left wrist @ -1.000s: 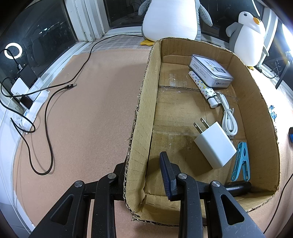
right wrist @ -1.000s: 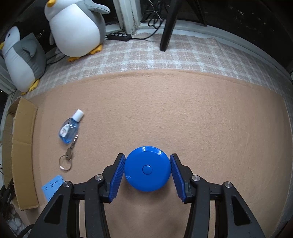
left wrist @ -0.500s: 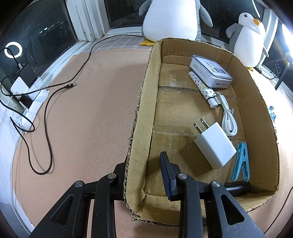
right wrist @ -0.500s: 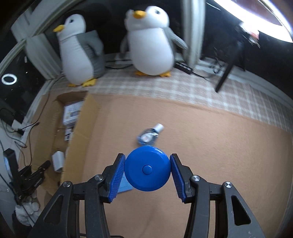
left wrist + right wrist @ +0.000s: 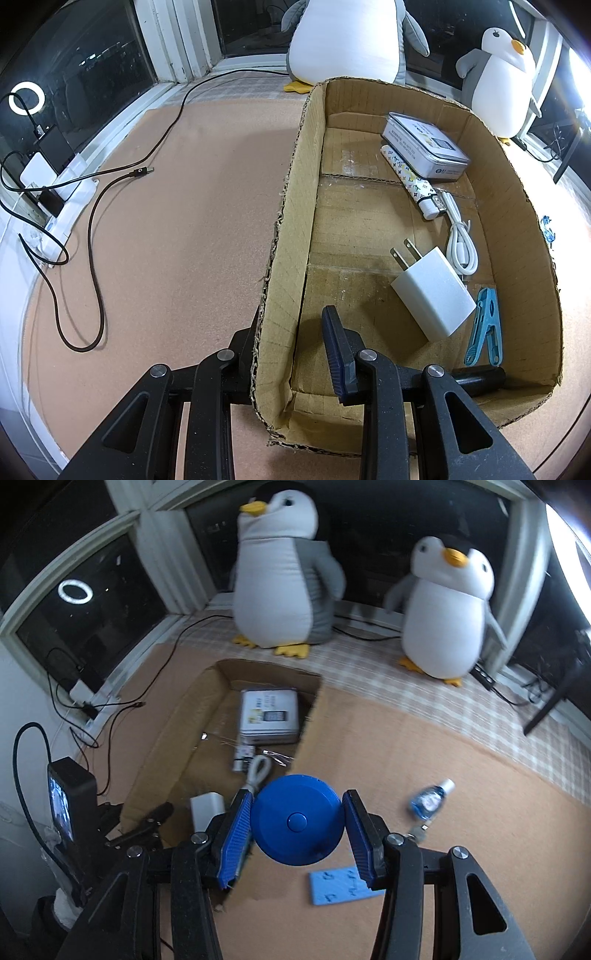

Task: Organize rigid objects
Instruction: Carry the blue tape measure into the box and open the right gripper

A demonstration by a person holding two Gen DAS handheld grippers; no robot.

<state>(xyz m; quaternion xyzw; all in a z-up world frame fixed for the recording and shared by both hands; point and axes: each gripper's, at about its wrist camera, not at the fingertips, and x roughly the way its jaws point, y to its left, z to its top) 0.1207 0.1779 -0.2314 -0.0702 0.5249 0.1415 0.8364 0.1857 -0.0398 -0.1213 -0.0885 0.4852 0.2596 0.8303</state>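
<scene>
The right gripper (image 5: 297, 823) has swung across from open carpet and now hangs over the near right edge of the cardboard box (image 5: 291, 229), its blue pads clamped on the round blue disc (image 5: 295, 821). The left gripper (image 5: 291, 339) hasn't budged: one finger outside, one inside, pinched tight on the box's left wall. Inside the box: a white charger (image 5: 432, 295) near the front, a blue clip (image 5: 484, 328) to its right, a white cable (image 5: 458, 236) behind it, and a tin (image 5: 424, 151) at the back. Right of the box, on the carpet, lie a small blue bottle (image 5: 428, 801) and a blue card (image 5: 343, 884).
</scene>
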